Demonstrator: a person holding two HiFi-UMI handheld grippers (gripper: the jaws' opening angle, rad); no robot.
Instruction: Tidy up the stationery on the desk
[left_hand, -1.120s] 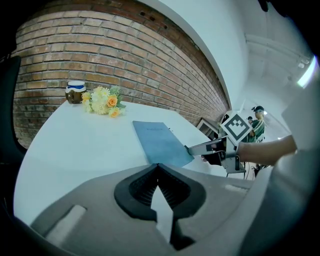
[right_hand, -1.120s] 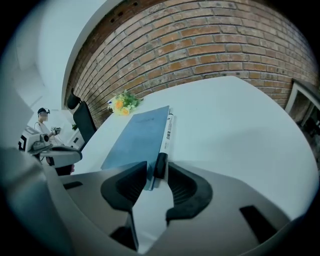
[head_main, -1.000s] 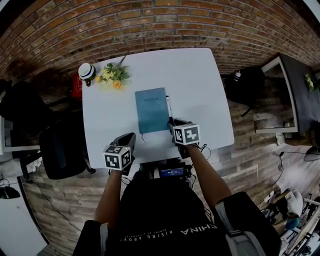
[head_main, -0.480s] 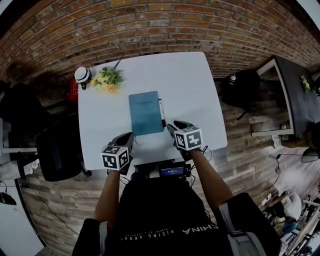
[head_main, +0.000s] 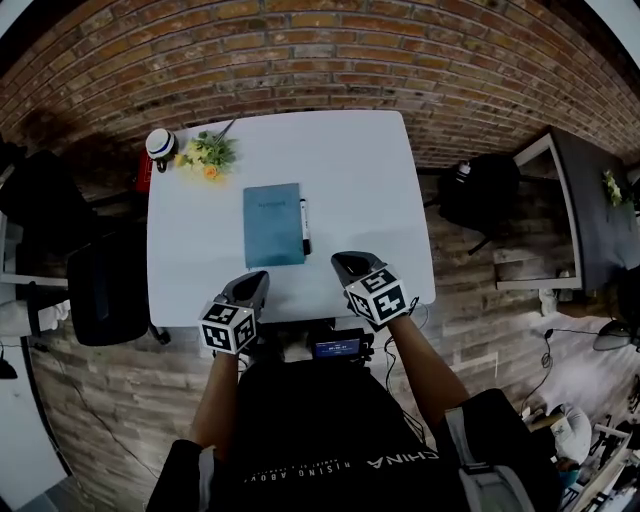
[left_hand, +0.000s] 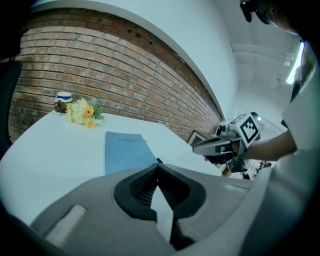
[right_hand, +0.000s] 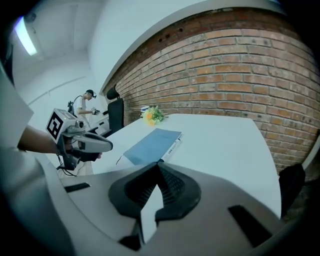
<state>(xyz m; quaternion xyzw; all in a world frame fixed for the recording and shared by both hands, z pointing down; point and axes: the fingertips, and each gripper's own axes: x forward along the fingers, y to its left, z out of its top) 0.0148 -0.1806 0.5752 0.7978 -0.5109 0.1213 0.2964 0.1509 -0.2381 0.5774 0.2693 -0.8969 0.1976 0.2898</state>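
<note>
A blue notebook (head_main: 273, 224) lies in the middle of the white desk (head_main: 370, 180), with a black and white pen (head_main: 304, 226) lying along its right edge. My left gripper (head_main: 260, 275) is shut and empty over the desk's near edge, below the notebook's near left corner. My right gripper (head_main: 340, 263) hovers near the front edge, right of the pen; its jaws have just been closing with nothing between them and are now shut. The left gripper view shows the notebook (left_hand: 125, 149) ahead; the right gripper view shows the notebook (right_hand: 151, 145) and the pen (right_hand: 173, 146).
A bunch of yellow flowers (head_main: 205, 155) and a small white-lidded jar (head_main: 160, 144) sit at the desk's far left corner. A black chair (head_main: 105, 290) stands left of the desk, a black bag (head_main: 480, 195) to the right. A brick wall runs behind.
Both grippers have drawn back from the notebook toward the desk's near edge. The right gripper has come away from the pen's near end and rolled, and its jaws have closed.
</note>
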